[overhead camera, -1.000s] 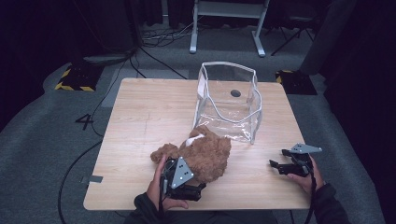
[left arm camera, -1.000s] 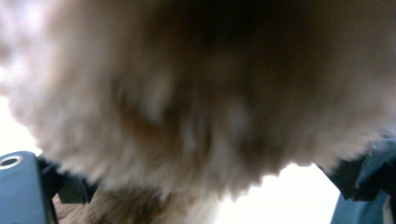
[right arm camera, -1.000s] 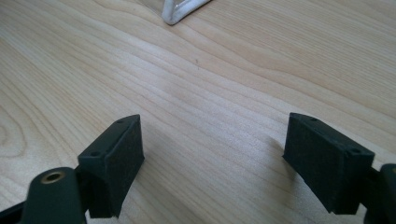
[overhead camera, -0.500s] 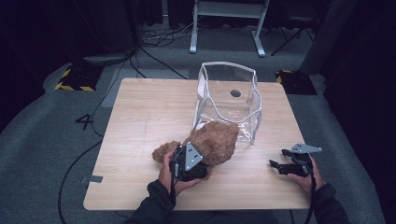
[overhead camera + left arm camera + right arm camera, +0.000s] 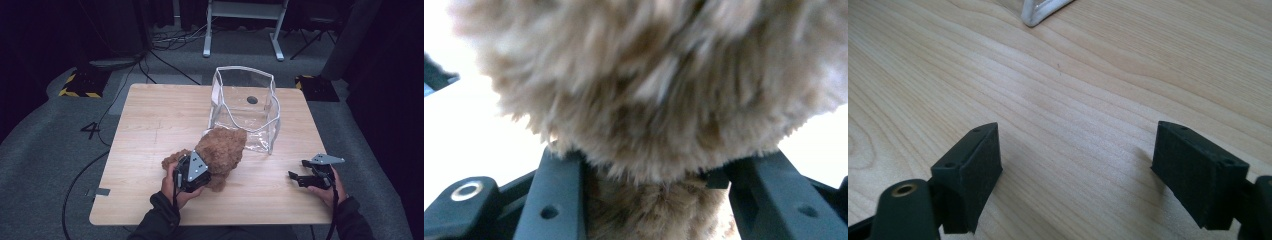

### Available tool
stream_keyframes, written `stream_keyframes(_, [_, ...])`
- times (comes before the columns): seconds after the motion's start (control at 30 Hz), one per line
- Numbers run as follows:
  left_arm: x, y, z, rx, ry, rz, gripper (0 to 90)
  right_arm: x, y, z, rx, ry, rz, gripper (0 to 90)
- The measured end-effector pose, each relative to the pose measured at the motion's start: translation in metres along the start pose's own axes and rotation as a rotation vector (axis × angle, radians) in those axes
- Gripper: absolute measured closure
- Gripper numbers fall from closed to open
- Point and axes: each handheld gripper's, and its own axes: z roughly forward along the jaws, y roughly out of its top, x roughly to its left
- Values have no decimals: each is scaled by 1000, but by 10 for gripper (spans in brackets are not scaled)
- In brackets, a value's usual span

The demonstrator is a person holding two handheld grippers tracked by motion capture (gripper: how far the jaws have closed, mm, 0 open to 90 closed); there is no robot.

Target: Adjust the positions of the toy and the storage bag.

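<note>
A brown furry plush toy (image 5: pixel 222 150) lies on the wooden table (image 5: pixel 160 115), just in front of a clear plastic bag (image 5: pixel 245 105) that stands open. My left gripper (image 5: pixel 199 169) is at the toy's near side. In the left gripper view its jaws have just been closing and now press into the fur (image 5: pixel 654 75), so the left gripper (image 5: pixel 651 172) is shut on the toy. At the table's near right, apart from both, my right gripper (image 5: pixel 297 177) rests low. In the right gripper view the right gripper (image 5: pixel 1075 150) is open over bare wood.
A dark round spot (image 5: pixel 252 100) shows through the bag's clear wall. A white metal stand (image 5: pixel 240 12) and cables lie on the grey floor beyond the table. The bag's white rim (image 5: pixel 1043 10) shows at the top of the right gripper view.
The left gripper has pushed away from the person into the toy and closed on it. The toy has bunched up and shifted toward the bag. The right gripper has kept still.
</note>
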Motion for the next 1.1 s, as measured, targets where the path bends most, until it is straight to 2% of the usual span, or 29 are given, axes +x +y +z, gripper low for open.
stream_keyframes(0.2, [11, -6, -11, -9, 9, -17, 585, 0, 0, 0, 1, 1, 1, 196])
stream_keyframes(0.4, [24, -16, -22, -12, 31, -53, 589, 0, 0, 0, 1, 2, 1, 197])
stream_keyframes(0.6, [35, -25, -37, 1, 70, -62, 591, 0, 0, -1, 0, 5, 1, 202])
stream_keyframes(0.83, [54, -38, -52, -1, 112, -124, 589, -2, 3, -4, -12, 42, -6, 241])
stream_keyframes(0.9, [60, -41, -55, 1, 129, -139, 588, -3, 7, -7, -31, 69, 6, 250])
stream_keyframes(1.1, [76, -49, -61, 14, 177, -182, 584, 6, 45, -29, -136, 97, -58, 320])
